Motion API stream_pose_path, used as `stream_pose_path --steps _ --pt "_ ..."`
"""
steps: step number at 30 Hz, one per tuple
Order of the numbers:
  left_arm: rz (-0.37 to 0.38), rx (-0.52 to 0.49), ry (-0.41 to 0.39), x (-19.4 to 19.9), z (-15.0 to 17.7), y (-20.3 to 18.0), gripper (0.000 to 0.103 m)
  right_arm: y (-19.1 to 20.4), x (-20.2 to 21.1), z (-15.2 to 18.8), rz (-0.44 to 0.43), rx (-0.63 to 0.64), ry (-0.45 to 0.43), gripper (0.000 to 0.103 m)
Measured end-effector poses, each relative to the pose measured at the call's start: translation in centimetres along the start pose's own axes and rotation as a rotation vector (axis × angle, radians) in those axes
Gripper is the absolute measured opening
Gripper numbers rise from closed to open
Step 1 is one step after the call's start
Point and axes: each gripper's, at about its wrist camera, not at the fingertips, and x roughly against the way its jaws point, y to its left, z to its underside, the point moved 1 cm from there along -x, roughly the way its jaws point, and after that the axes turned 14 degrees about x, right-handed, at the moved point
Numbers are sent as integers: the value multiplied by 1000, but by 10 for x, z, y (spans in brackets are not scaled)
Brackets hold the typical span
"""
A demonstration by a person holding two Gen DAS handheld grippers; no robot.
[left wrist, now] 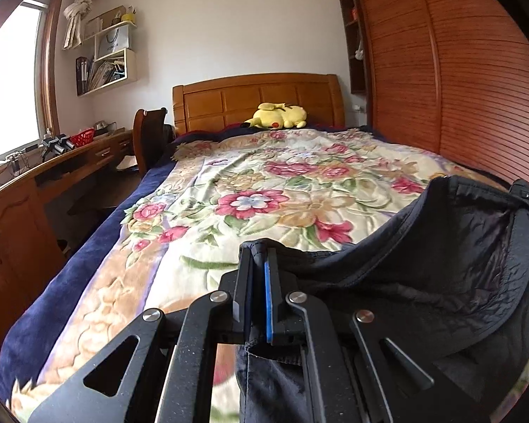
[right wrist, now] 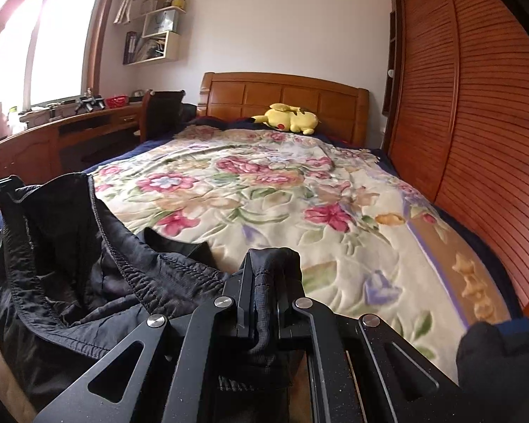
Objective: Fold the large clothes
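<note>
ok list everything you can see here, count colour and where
garment: one, black, near end of bed, edge held up by both tools
blanket: one, floral cream and pink, covering bed
plush: one, yellow, by headboard
headboard: one, wooden, far end of bed
wardrobe: one, brown slatted doors, right of bed
desk: one, wooden, left under window
shelves: white, wall above desk
left tool: black, shut on garment
right tool: black, shut on garment
</note>
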Motion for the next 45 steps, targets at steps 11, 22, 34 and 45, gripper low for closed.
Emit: stream_pose_path --steps 11,22,34,45 --pt "-52 -23 79 -81 -5 -4 6 6 -78 -19 46 20 127 5" --pt "-17 -19 161 -87 5 3 27 14 -86 -28 3 2 258 15" --pt "72 17 230 -19 40 21 74 7 -29 -40 44 4 245 87" --pt "73 7 287 26 97 38 74 32 54 33 -46 23 259 87"
